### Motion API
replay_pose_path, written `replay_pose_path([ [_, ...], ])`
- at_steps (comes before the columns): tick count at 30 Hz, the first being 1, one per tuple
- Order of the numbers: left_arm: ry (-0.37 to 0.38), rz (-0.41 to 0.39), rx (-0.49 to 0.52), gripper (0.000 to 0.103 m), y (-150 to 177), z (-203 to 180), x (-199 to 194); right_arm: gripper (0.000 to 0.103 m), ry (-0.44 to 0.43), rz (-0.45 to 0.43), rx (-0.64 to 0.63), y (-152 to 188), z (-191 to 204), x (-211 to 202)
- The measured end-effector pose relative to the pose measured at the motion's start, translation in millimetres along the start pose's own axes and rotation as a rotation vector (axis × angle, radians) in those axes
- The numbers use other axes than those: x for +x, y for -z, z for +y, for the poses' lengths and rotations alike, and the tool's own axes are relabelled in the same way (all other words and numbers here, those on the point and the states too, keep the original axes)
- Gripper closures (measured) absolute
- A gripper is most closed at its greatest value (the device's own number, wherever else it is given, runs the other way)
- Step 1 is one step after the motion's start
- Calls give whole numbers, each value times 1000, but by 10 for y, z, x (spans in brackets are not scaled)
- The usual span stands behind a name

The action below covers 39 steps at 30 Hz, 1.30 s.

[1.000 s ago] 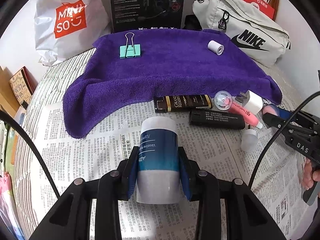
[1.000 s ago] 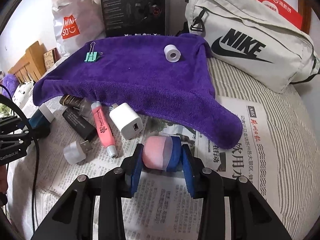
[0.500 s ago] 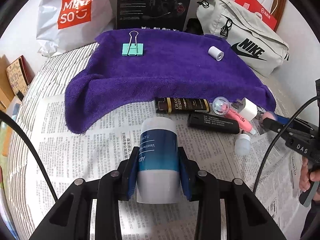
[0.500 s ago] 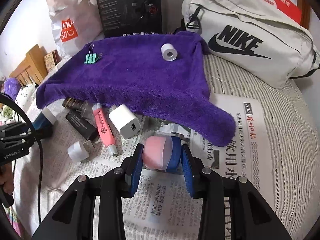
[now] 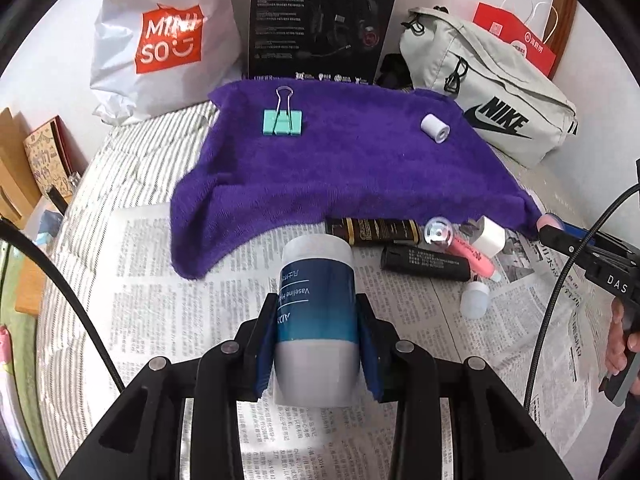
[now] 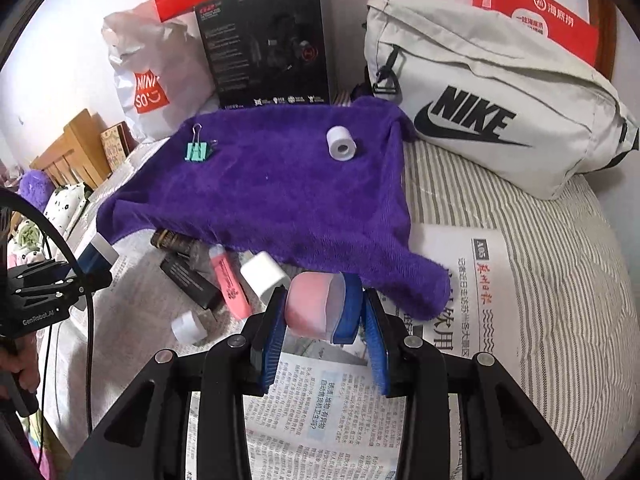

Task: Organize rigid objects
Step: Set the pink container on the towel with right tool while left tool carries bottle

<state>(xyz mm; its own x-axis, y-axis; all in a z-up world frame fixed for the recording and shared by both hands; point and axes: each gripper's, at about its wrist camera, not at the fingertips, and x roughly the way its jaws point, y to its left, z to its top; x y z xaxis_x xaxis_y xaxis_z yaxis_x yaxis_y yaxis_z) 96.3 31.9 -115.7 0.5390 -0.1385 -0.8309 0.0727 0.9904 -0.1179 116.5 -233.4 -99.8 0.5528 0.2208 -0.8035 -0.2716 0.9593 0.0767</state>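
Note:
My left gripper (image 5: 316, 344) is shut on a white and blue Vaseline jar (image 5: 316, 308), held above the newspaper (image 5: 192, 280). My right gripper (image 6: 324, 320) is shut on a pink and blue sponge (image 6: 320, 306), held near the front corner of the purple towel (image 6: 272, 200). On the towel lie a green binder clip (image 5: 282, 122) and a white tape roll (image 5: 435, 128). On the newspaper lie a dark brown tube (image 5: 372, 232), a black bar (image 5: 424, 262), a pink highlighter (image 5: 472, 254), a white charger (image 5: 490, 236) and a small white cap (image 5: 474, 300).
At the back stand a Miniso bag (image 5: 160, 48), a black box (image 5: 320, 20), a Nike bag (image 5: 488, 96) and a red bag (image 5: 516, 40). The striped bedding (image 6: 540, 220) runs to the right. Wooden furniture (image 6: 76, 148) is at the left.
Both grippers have risen and moved forward toward the towel with their objects held. The sponge now hangs by the towel's front corner.

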Motion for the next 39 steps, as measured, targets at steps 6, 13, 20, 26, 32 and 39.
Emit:
replay_pose_path([
  [6, 6, -37, -26, 69, -110, 100, -108, 66, 5, -20, 3, -93, -31, -76],
  [13, 20, -63, -60, 69, -260, 235, -120, 66, 20, -29, 5, -167, -78, -83],
  [20, 19, -80, -56, 69, -480, 304, -74, 66, 29, -51, -1, -357, -107, -30],
  [26, 43, -81, -80, 69, -654, 393, 57, 66, 33, -55, -14, -580, -122, 148],
  [32, 68, -71, -114, 69, -763, 487, 217, 66, 23, -47, 16, -757, -175, 369],
  [39, 72, -62, -127, 69, -855, 557, 333, 66, 29, -10, -6, -961, -104, 793],
])
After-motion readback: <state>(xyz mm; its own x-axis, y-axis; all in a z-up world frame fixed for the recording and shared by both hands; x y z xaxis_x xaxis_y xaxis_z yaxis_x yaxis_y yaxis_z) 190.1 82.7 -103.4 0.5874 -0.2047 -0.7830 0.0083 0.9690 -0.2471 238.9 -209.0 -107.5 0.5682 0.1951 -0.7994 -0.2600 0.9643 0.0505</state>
